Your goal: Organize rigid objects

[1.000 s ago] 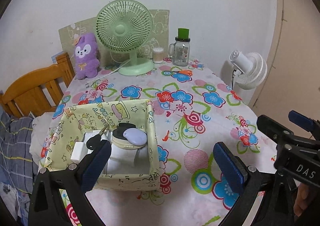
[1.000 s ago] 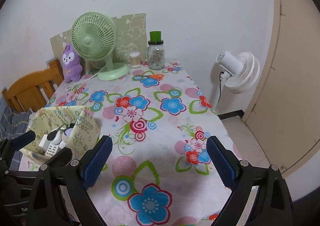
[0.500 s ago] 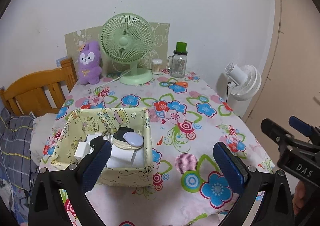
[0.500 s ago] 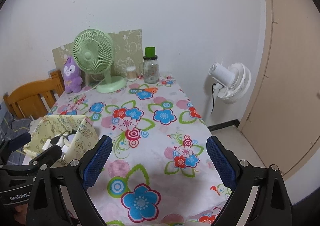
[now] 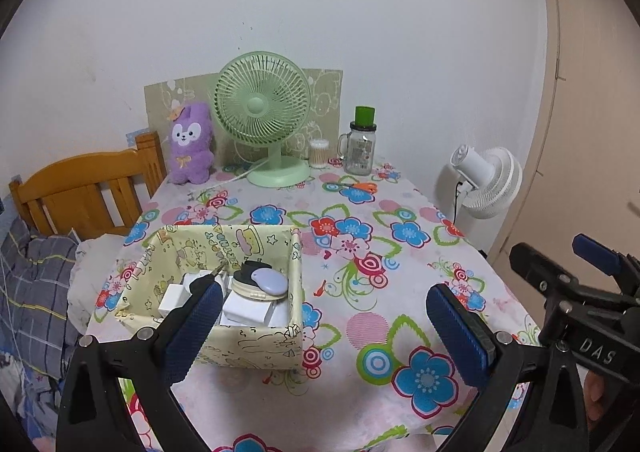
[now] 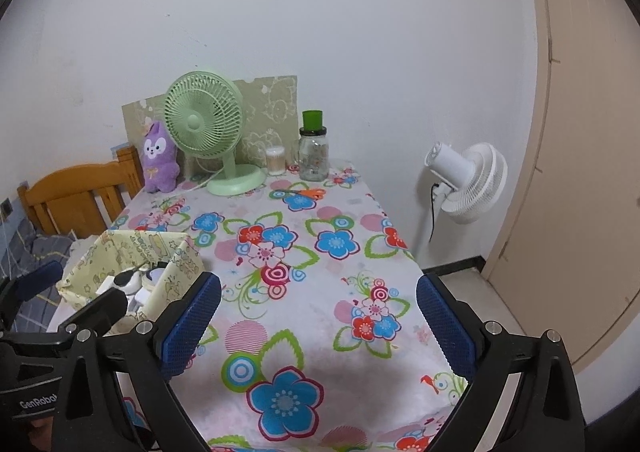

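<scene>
I'm in a home bedroom: my flowered tablecloth has a plush toy beside the green fan, bedding left of it.

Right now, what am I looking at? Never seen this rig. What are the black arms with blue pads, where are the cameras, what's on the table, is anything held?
No robot here: a person holds a two-finger clamp in each hand, with a fisheye camera on each looking along the fingers. One picture is from the left gripper, the other from the right gripper. Both stand open, holding nothing; the right one's jaws have just been opening. On the flowered tablecloth sits a yellow fabric box holding small white boxes, a key and a lilac oval case. At the back stand a green fan, a purple plush toy and a glass jar.
</scene>
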`<state>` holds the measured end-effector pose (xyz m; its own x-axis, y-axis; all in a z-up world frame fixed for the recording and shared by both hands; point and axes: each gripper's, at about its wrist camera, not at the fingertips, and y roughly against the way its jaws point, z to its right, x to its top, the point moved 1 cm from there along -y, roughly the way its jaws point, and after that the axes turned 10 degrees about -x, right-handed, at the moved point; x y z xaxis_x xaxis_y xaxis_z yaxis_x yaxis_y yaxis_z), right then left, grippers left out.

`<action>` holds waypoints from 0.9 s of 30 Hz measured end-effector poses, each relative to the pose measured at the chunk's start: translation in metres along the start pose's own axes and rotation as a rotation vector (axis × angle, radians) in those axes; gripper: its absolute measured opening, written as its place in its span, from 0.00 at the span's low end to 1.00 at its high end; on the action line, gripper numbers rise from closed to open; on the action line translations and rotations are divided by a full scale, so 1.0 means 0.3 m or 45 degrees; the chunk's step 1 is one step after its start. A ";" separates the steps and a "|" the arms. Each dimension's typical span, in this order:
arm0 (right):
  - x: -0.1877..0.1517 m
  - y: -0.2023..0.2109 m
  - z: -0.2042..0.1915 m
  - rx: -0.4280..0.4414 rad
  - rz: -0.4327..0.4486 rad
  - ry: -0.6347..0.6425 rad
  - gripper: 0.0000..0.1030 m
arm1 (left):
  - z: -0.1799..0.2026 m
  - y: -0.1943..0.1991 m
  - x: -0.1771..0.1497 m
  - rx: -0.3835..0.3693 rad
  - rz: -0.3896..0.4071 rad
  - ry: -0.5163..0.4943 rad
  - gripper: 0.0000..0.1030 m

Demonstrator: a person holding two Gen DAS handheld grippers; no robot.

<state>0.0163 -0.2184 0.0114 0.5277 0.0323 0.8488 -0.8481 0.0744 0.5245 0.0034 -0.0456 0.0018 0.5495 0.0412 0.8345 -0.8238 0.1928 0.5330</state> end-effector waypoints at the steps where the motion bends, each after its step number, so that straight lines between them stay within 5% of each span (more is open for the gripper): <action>1: -0.002 0.004 -0.001 0.002 0.004 0.005 0.97 | 0.000 0.006 0.000 -0.002 0.007 0.001 1.00; 27: -0.021 0.065 0.033 -0.062 0.105 -0.035 1.00 | 0.047 0.054 0.006 0.002 0.078 -0.043 1.00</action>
<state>-0.0040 -0.2270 0.0170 0.4544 0.0130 0.8907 -0.8850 0.1206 0.4497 -0.0108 -0.0563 0.0139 0.4929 0.0195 0.8699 -0.8561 0.1891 0.4809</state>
